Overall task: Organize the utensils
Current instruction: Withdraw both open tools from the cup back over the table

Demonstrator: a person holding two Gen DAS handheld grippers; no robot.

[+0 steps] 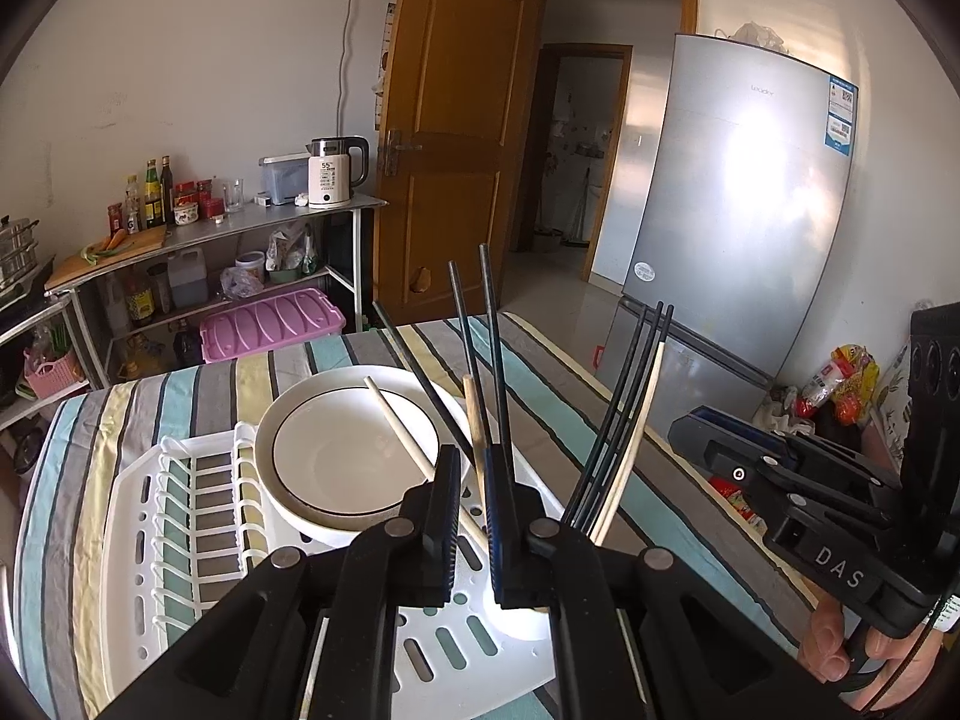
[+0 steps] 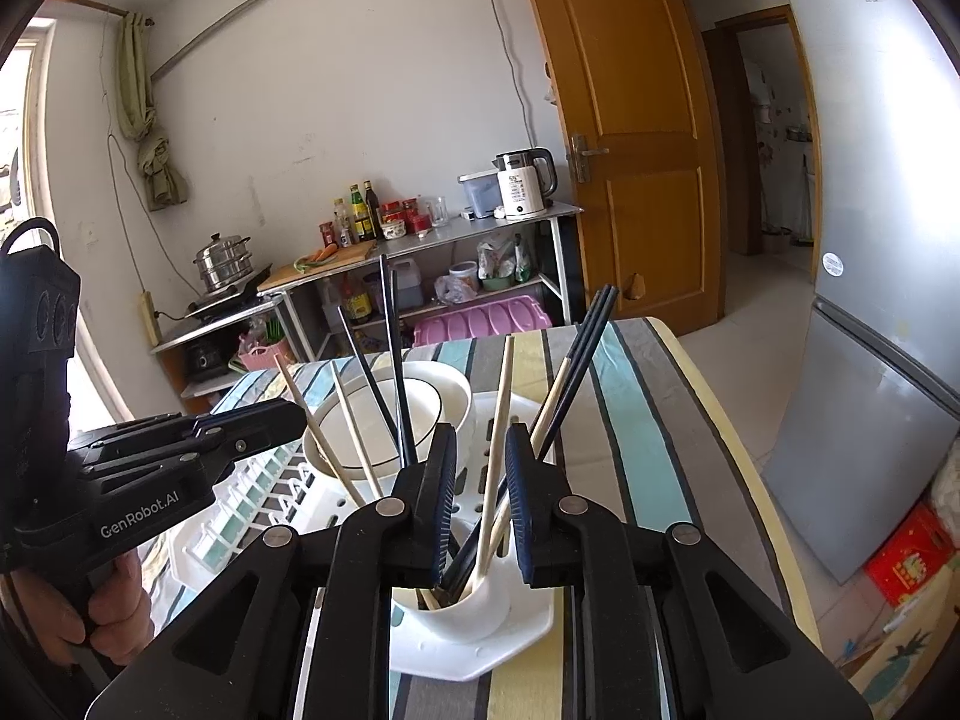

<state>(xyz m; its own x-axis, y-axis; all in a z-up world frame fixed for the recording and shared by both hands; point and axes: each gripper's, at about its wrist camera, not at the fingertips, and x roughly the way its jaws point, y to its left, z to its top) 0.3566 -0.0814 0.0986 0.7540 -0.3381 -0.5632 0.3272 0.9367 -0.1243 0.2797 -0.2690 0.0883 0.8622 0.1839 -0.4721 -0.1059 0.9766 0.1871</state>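
A striped woven cloth (image 2: 606,396) covers the tabletop under a glossy white plastic drying rack (image 1: 180,516), smooth glazed ceramic bowls (image 1: 336,456), matt black chopsticks (image 1: 495,348) and bare pale wooden chopsticks (image 2: 499,438) in a shiny white cup (image 2: 462,615), beside a brushed-metal fridge (image 1: 738,192).

A white kettle (image 1: 331,174) stands on a metal shelf (image 1: 282,222) by the wall. Bottles (image 2: 359,213) stand there too. A pink lid (image 1: 273,324) lies low down. A brown door (image 2: 624,120) is open. A big grey fridge (image 1: 738,198) stands near it.
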